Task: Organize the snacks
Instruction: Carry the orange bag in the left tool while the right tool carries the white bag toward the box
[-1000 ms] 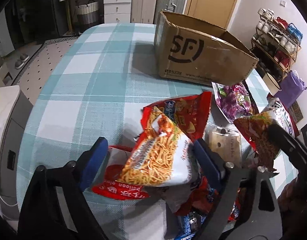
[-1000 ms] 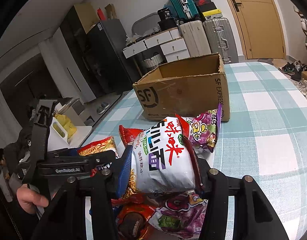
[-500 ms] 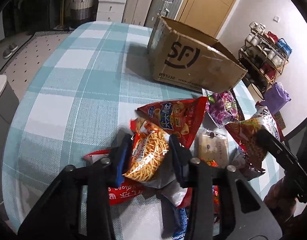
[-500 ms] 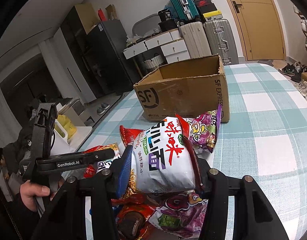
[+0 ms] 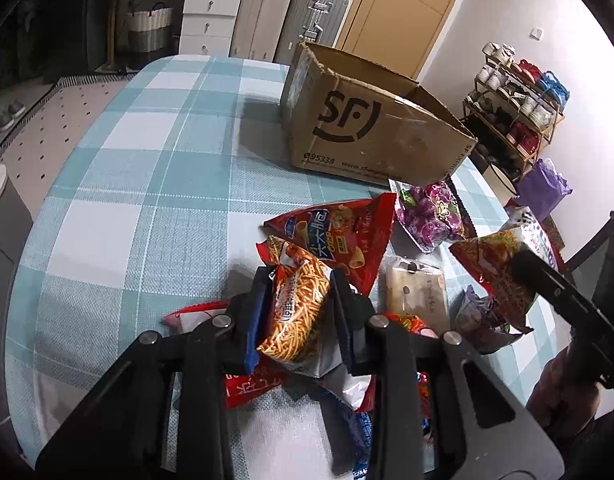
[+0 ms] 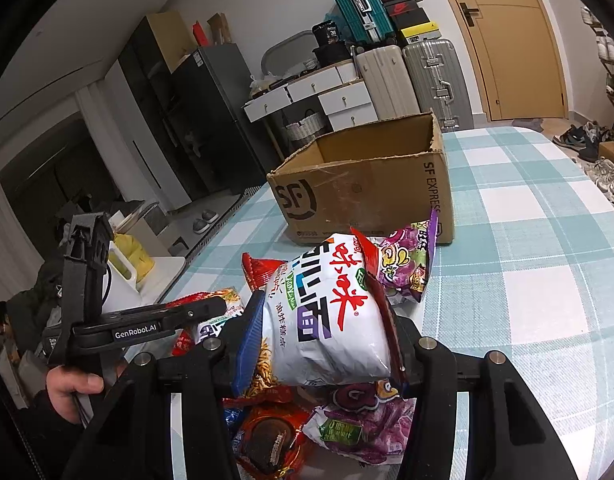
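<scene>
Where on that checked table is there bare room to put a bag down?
Bare cloth lies left of the cardboard box and of the snack pile, out to the table edge, and right of the box in the right wrist view. Between both grippers it is crowded.

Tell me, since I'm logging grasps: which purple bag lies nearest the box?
The purple bag leaning by the box; the other lies under the right gripper.

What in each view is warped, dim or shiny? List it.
Left wrist view: fisheye bends the checked tablecloth edge into a curve, corners go black, the cardboard box casts a soft shadow leftward. Right wrist view: the door frame bows, the left room side is dim, and the white noodle bag in the right gripper shows mild sheen.
</scene>
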The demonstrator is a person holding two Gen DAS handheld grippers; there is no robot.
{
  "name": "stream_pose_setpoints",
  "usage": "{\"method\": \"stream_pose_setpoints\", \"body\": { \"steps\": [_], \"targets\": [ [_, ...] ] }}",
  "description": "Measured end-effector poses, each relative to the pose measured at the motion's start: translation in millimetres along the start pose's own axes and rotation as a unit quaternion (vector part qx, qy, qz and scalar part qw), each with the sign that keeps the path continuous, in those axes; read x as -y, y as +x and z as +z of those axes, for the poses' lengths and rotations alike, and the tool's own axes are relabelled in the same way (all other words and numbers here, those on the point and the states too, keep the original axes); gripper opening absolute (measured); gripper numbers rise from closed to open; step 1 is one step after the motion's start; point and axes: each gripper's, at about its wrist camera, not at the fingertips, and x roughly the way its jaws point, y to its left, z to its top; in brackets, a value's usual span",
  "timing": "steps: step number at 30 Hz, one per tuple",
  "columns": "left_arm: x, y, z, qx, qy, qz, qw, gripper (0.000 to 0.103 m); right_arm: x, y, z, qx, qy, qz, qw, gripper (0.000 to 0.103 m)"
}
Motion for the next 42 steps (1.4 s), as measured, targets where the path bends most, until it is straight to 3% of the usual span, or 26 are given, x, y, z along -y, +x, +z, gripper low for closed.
{"method": "stream_pose_setpoints", "body": {
  "steps": [17, 42],
  "targets": [
    [1, -18, 3, 0.015, 0.008, 0.009, 0.9998, 0.024, -2, -9, 0, 0.011, -0.003, -0.003, 1.000, 0.052],
    [0, -44, 13, 0.042, 0.015, -0.007, 0.9990, 0.022, -9, -10, 5, 0.010, -0.004, 0.000, 1.000, 0.052]
  ]
}}
